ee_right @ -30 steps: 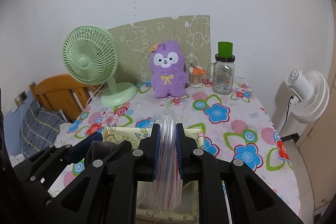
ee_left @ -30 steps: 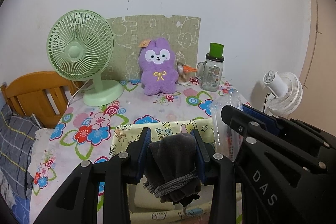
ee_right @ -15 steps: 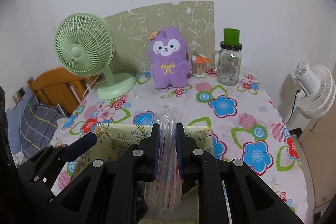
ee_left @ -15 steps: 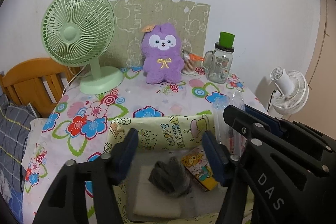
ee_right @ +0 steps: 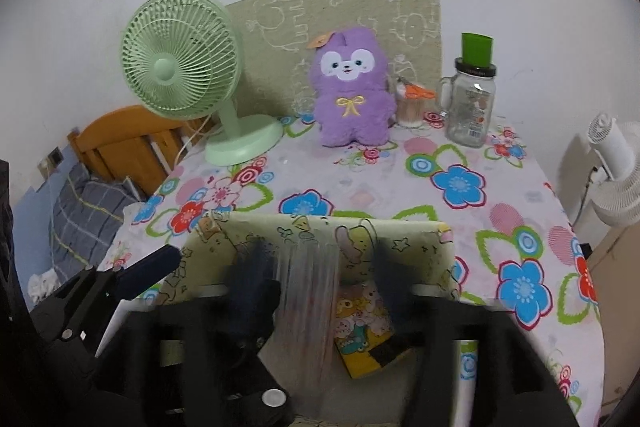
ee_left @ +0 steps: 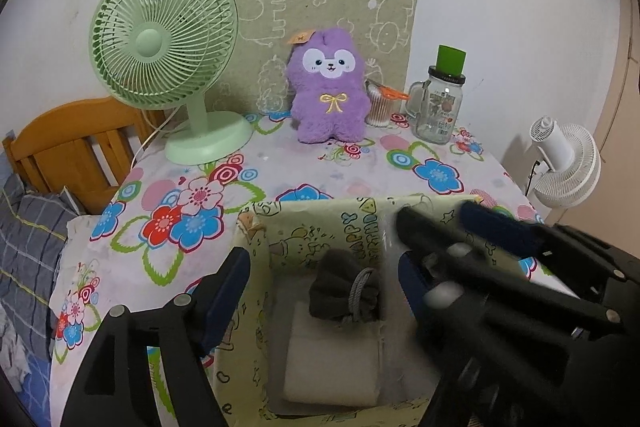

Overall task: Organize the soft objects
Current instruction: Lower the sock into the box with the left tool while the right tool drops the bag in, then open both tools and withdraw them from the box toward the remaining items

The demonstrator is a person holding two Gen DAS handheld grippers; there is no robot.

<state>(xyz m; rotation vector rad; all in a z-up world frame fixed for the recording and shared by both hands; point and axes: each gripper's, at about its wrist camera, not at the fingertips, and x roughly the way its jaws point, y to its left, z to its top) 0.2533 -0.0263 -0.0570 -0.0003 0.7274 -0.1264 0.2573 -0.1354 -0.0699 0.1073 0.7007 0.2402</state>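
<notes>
Only the left view shows the dark pouch (ee_left: 346, 287) beneath both just-opened hand-held grippers

Home, likely bedroom. Table (ee_right: 400, 187) under floral cloth against plain white wall. On table: green fan (ee_right: 188, 79) at back left, purple plush (ee_right: 350, 91) at back centre, glass jar (ee_right: 472, 103) at back right. Wooden bed frame (ee_right: 120, 143) and plaid bedding (ee_right: 80, 215) left of table; white fan (ee_right: 616, 167) right of it.

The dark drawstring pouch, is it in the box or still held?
In the box. The pouch lies on a pale folded cloth inside the box, clear of the open left gripper.
</notes>
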